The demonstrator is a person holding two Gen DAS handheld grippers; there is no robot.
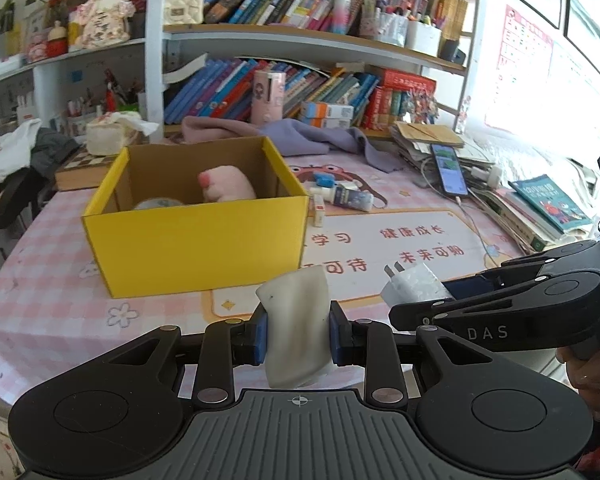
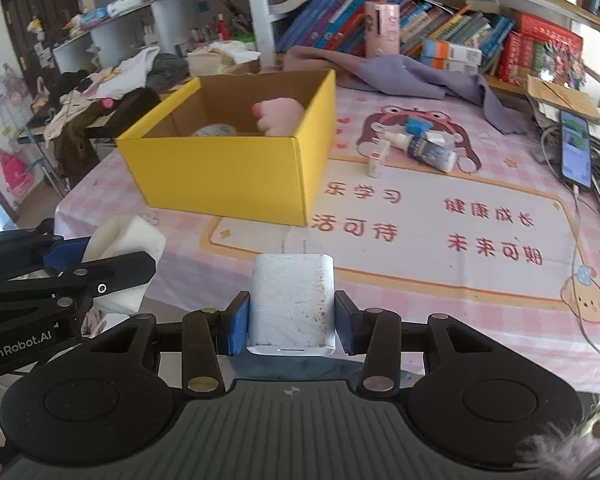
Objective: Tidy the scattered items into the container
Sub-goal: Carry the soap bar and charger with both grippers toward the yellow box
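The box [image 1: 196, 236] lies ahead and to the left of both tongs, nearer the left gripper [image 1: 298, 334], clamped on an eraser [image 1: 296, 328], than the right gripper [image 2: 291, 322], clamped on a charger [image 2: 292, 304].

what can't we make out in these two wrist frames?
- Yellow box: in both views its front wall hides the floor; only part of a pink soft toy and a round thing show.
- White block in the left gripper: lower end hidden behind the gripper body; material unclear.
- Charger in the right gripper: markings too small.
- Bottle label: too small.
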